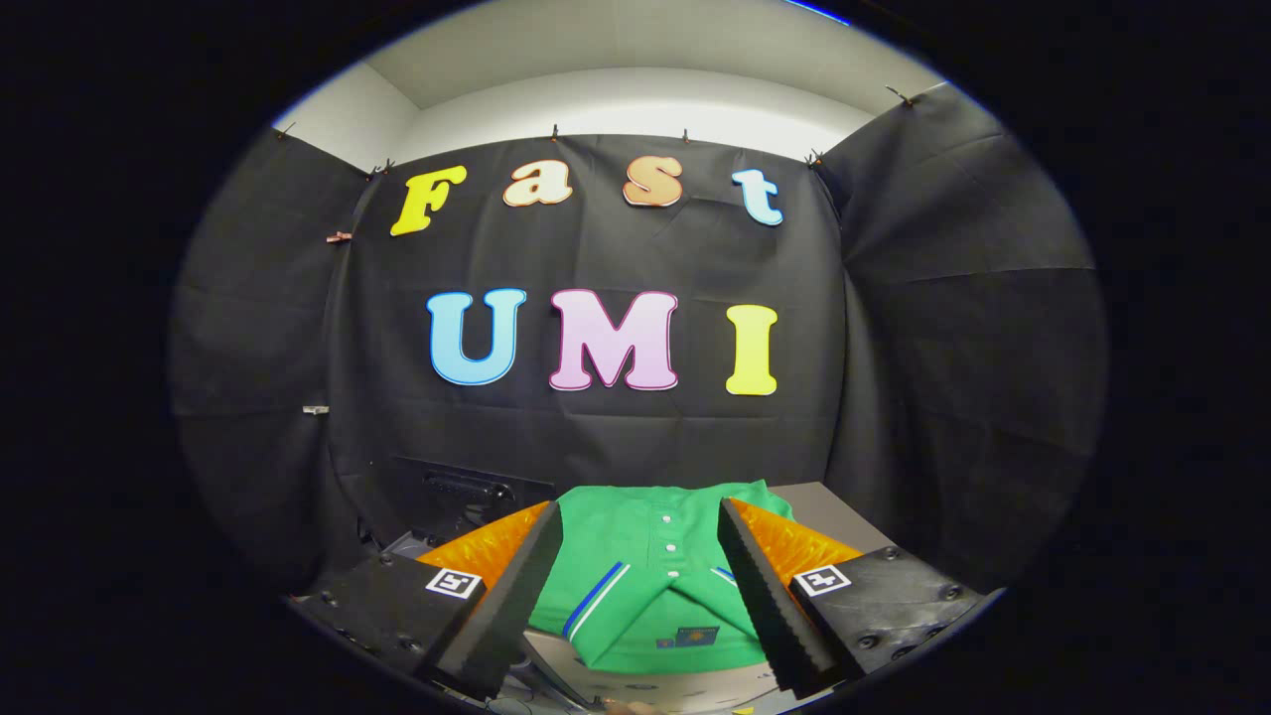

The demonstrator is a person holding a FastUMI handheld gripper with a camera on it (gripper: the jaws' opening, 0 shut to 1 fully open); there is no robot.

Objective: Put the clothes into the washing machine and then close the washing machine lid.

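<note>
Hovering above a folded green polo shirt [645,586], the gripper [640,596] with fingers spread wide, touching nothing; shirt lying flat between and beyond the fingers, collar nearest them, on a grey surface [829,506], black cloth wall [596,437] behind

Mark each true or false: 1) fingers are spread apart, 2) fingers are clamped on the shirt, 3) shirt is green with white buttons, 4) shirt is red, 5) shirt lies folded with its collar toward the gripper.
1) True. The gripper is open, its fingers wide apart.
2) False. The shirt lies between and just ahead of the fingers, seen through the gap; neither finger presses on it.
3) True. The shirt is green, with a row of small white buttons down its placket.
4) False. It is green, with a blue and white stripe near the collar.
5) True. It lies flat and folded, collar and inner label on the near side, close to the fingertips.
</note>
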